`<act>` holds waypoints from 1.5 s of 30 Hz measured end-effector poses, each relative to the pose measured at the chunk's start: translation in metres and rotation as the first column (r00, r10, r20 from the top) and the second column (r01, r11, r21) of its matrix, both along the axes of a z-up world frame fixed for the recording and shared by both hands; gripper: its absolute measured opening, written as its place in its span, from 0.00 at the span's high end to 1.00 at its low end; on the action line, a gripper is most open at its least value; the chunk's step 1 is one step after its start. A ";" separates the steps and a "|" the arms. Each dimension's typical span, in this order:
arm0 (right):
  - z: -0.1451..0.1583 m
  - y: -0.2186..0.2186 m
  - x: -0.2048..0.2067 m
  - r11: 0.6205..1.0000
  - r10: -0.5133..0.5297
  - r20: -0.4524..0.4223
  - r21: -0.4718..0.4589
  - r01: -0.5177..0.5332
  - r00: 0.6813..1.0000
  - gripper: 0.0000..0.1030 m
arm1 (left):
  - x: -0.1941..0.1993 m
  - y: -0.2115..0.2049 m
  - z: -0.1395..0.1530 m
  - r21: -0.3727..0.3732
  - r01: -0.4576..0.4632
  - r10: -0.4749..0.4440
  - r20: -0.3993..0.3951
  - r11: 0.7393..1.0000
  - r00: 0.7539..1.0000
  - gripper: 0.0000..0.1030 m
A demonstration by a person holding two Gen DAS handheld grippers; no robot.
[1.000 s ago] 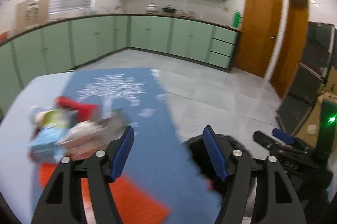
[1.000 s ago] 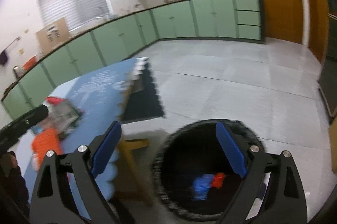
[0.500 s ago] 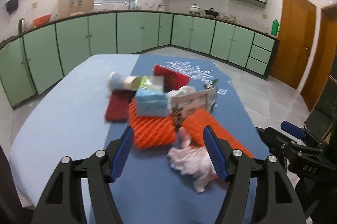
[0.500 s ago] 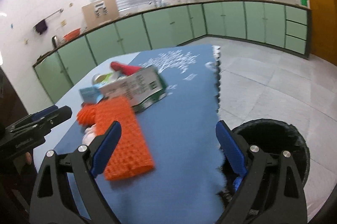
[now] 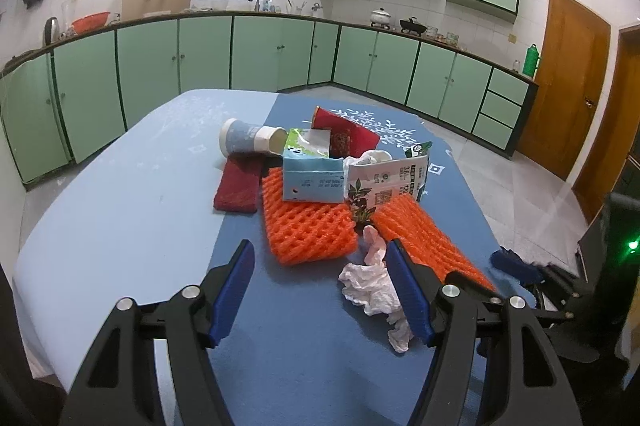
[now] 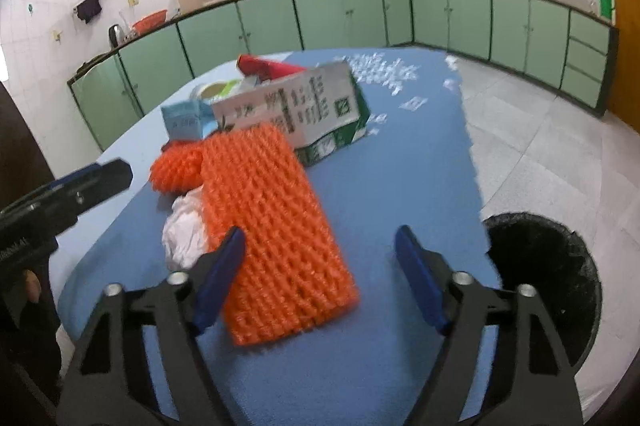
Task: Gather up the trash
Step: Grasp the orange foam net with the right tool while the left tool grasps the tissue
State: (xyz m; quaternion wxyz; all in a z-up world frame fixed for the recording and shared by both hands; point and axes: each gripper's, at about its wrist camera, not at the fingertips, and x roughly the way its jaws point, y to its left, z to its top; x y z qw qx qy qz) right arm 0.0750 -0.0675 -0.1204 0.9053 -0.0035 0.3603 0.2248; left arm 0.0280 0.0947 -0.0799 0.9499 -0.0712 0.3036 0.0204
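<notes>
In the left wrist view, our left gripper [image 5: 320,290] has its fingers released and nothing is between them. It hangs above the blue desk [image 5: 120,210], near the edge closest to us. The trash lies in one heap in the middle of the desk: a paper cup [image 5: 250,142] on its side, a dark red cloth [image 5: 238,188], a light blue carton [image 5: 314,176], a red packet [image 5: 346,136], a green and white carton [image 5: 386,182] and two orange foam nets. The nearer net [image 5: 306,222] lies just in front of the fingers, and a crumpled white tissue [image 5: 374,286] lies partly behind the right finger [image 5: 408,290]. We judge that one finger can catch the tissue and drag it toward the edge, because it is light and loose. A grasp on the net can also pull the light blue carton, which rests on it.

In the right wrist view, our right gripper [image 6: 320,278] has just been closing its fingers, but they press on nothing. The second orange net [image 6: 276,226] lies below the left finger [image 6: 220,274], close to the near edge. The black bin [image 6: 548,282] stands on the floor beside the right edge of the desk. The net is soft, so we think a shallow grasp can slip, and it can fall on the floor beside the bin. The left gripper [image 6: 68,192] is near, so both can collide over the same heap.
</notes>
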 end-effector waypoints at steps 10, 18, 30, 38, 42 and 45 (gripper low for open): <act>0.006 -0.003 -0.005 0.997 0.055 -0.015 0.053 -0.054 0.998 0.90 | 0.001 -0.011 -0.001 -0.007 0.032 -0.032 -0.018 0.999 0.999 0.35; 0.033 -0.039 -0.008 0.995 -0.032 0.043 0.093 0.028 0.999 0.90 | 0.006 -0.033 -0.007 -0.010 0.084 -0.084 -0.039 0.996 0.996 0.35; 0.031 -0.055 -0.005 0.993 -0.083 0.038 0.086 0.079 0.996 0.90 | 0.023 -0.053 -0.033 -0.025 0.123 -0.125 -0.128 0.992 0.984 0.67; 0.042 -0.052 -0.009 0.994 -0.077 0.062 0.087 0.071 0.995 0.90 | 0.014 -0.054 -0.017 -0.021 0.133 -0.135 -0.081 0.991 0.988 0.78; 0.055 -0.054 -0.013 0.993 -0.084 0.089 0.094 0.075 0.992 0.90 | 0.006 -0.057 0.002 -0.017 0.156 -0.156 -0.029 0.988 0.987 0.78; 0.065 -0.059 -0.016 0.991 -0.095 0.107 0.103 0.084 0.990 0.90 | 0.004 -0.061 0.016 -0.014 0.173 -0.173 0.006 0.985 0.985 0.78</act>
